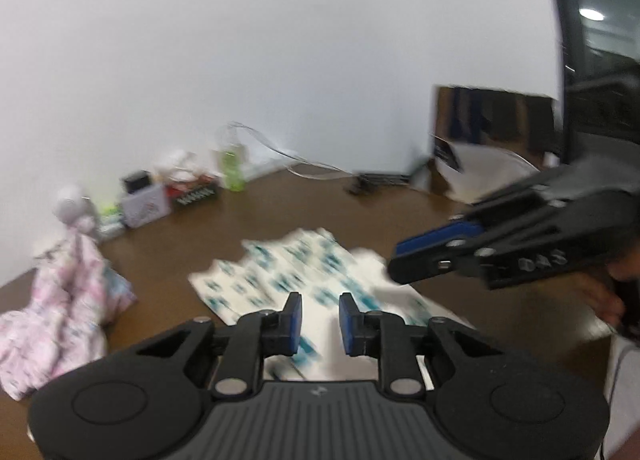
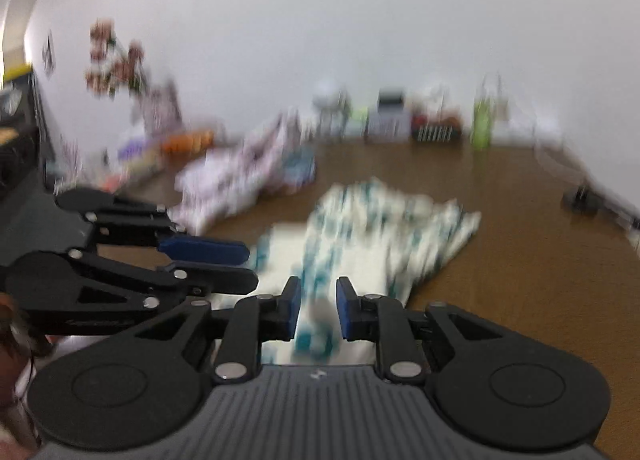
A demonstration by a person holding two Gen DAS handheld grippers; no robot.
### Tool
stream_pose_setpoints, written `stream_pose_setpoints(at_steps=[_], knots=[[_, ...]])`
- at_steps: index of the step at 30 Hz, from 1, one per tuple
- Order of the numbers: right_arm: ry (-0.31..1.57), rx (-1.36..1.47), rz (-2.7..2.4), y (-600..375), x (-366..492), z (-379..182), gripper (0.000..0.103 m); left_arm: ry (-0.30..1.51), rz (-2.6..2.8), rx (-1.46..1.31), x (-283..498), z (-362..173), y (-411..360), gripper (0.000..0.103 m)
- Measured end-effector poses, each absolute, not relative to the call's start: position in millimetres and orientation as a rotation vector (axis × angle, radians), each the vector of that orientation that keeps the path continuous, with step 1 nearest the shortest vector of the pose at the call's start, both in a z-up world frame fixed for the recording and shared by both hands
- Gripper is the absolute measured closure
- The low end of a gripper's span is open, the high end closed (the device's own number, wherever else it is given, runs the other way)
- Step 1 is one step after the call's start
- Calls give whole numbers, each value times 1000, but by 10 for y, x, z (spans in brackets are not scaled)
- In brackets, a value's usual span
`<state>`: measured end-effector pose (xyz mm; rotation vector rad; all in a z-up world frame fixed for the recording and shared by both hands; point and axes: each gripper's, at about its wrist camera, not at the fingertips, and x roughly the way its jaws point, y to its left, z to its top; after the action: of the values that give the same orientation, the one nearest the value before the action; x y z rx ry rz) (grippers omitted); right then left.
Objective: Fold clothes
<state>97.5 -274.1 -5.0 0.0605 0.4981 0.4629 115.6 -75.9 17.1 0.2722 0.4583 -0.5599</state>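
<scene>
Both my left gripper and right gripper hung parted and empty over the teal-printed garment, spread flat on the table, which I judged either awaiting a fold or just laid down.

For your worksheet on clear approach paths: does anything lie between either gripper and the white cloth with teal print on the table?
Nothing visible does. The left gripper and right gripper both hang open directly over the white teal-print cloth. The pink floral garment lies off to the left side on the brown table, apart from the cloth.

Both views are bright and evenly lit, heavily motion-blurred, with fisheye bending and dark corners at the edges.
</scene>
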Motion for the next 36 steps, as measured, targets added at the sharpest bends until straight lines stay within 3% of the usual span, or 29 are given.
stream_pose_setpoints(at_steps=[5, 11, 22, 33, 34, 35, 36], knots=[[539, 3, 401, -2553, 1315, -100, 85, 589, -528, 278, 1614, -28, -886, 94], [616, -6, 346, -2473, 1490, -429, 88, 629, -504, 307, 1656, -288, -950, 99], [588, 24, 415, -2584, 1130, -313, 86, 520, -563, 292, 1165, 56, -831, 91], [623, 18, 421, -2555, 858, -436, 86, 572, -574, 322, 959, -263, -925, 90], [608, 25, 432, -2581, 815, -397, 85, 561, -576, 323, 928, -228, -909, 87], [593, 32, 442, -2607, 773, -357, 83, 532, -575, 324, 857, -171, -879, 70], [577, 39, 453, -2632, 730, -318, 74, 502, -574, 325, 785, -114, -849, 59]])
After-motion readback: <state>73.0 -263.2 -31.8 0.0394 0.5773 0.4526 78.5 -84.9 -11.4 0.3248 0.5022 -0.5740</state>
